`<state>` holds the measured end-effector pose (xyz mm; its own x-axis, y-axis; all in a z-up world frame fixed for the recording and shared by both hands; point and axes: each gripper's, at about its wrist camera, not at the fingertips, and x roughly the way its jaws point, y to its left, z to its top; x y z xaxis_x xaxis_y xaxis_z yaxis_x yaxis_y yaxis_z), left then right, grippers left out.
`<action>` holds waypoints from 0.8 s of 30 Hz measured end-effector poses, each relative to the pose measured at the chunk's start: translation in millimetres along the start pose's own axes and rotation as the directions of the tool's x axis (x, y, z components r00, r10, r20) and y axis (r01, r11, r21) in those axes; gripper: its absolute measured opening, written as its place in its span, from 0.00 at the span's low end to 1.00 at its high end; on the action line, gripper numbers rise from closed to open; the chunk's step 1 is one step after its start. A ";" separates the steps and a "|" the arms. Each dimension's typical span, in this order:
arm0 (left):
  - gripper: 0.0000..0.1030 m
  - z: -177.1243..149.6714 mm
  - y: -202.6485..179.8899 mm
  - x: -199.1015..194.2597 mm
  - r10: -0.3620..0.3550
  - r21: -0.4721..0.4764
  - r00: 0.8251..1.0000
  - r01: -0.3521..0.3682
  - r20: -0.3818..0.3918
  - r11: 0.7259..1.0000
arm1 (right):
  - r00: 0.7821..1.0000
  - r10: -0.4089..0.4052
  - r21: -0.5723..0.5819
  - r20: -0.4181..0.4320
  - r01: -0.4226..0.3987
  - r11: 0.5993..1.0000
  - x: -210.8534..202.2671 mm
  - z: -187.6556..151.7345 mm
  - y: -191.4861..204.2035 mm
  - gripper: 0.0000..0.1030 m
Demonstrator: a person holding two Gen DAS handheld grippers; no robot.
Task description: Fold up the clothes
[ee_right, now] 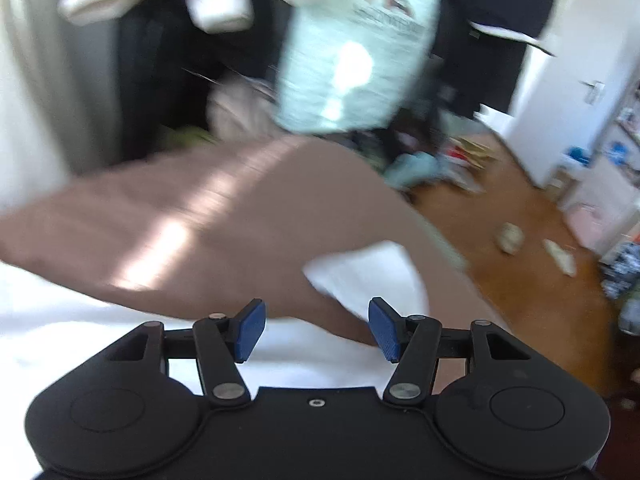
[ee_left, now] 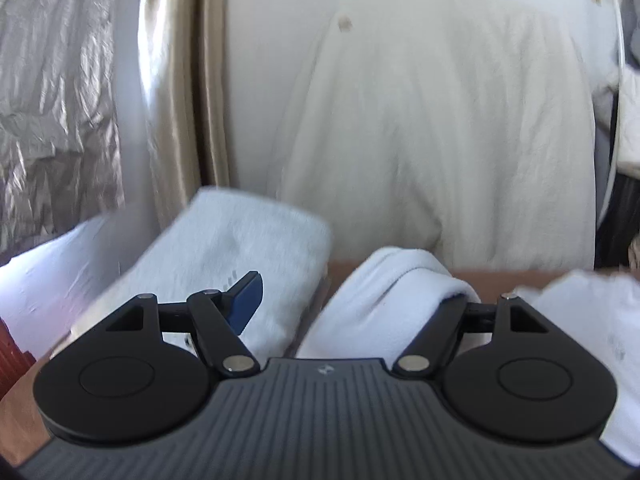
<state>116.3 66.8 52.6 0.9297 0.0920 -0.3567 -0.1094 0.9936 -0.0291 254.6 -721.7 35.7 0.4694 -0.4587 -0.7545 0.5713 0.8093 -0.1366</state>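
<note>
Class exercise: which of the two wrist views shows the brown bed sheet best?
The right wrist view: the brown sheet fills the middle of the picture as a broad sunlit surface, though blurred. The left wrist view shows only a narrow brown strip beyond the white cloths, most of it covered.

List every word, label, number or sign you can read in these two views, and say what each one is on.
No text can be read in either view.
Small pale emblem on the left gripper body: a logo mark, no letters legible.
Print on the pale green garment hanging in the right wrist view: motion-blurred, unreadable.
Faint grey marks on the white towel: too blurred to tell.
</note>
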 end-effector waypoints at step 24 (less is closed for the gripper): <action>0.69 81.4 125.5 37.8 0.354 -0.225 0.924 -0.379 -0.146 0.897 | 0.963 0.266 -0.292 -0.038 -0.266 0.919 -17.2 7.4 148.4 0.64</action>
<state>166.4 200.3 111.5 0.7688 0.4269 -0.4761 -0.5301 0.8419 -0.1011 336.3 -596.4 33.1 0.5785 -0.2123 -0.7876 0.2036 0.9725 -0.1127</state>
